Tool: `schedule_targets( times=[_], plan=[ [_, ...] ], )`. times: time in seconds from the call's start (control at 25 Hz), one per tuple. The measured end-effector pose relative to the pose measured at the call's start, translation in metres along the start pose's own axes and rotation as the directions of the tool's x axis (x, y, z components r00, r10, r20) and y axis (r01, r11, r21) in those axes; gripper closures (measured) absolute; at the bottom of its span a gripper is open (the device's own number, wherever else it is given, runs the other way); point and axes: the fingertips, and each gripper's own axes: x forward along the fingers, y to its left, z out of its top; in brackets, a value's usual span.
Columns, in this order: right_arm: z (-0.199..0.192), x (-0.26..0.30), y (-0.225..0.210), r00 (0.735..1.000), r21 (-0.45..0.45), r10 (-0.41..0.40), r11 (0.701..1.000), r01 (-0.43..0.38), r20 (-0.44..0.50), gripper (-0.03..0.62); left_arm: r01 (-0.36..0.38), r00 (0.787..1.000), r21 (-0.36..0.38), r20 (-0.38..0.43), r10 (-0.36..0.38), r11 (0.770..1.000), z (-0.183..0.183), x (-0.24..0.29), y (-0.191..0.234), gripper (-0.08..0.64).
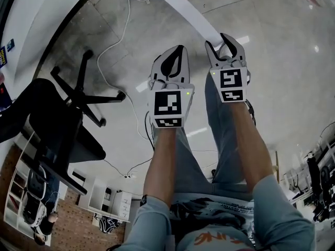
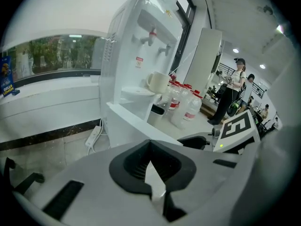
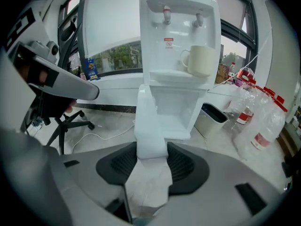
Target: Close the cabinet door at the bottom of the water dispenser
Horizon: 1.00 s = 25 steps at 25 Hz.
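White cabinet door (image 3: 149,112) edge between right gripper's (image 1: 219,42) parted jaws (left gripper's (image 1: 179,50) shut), arms (image 1: 162,161) outstretched

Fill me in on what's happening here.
A person faces a water dispenser with a hand-held gripper in each hand. The cabinet door at its base is swung open toward them, not yet closed. The right hand-held gripper is up at the door, whose edge sits in the gap between its parted jaws; whether they touch it isn't clear. The left hand-held gripper is shut and empty, held alongside.
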Motion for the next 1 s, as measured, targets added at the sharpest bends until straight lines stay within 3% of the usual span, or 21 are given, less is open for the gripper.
schedule_targets(
  times=[0.2, 1.0],
  plan=[
    [0.004, 0.002, -0.023, 1.0, -0.05, 0.018, 0.999, -0.018, 0.005, 0.382, 0.001, 1.0, 0.003, 0.005, -0.001, 1.0, 0.011, 0.019, -0.014, 0.549],
    [0.026, 0.021, -0.111, 0.994, -0.108, 0.086, 0.991, -0.078, 0.066, 0.371, -0.031, 0.999, -0.008, 0.012, 0.031, 0.999, 0.041, 0.075, -0.045, 0.549]
  ],
)
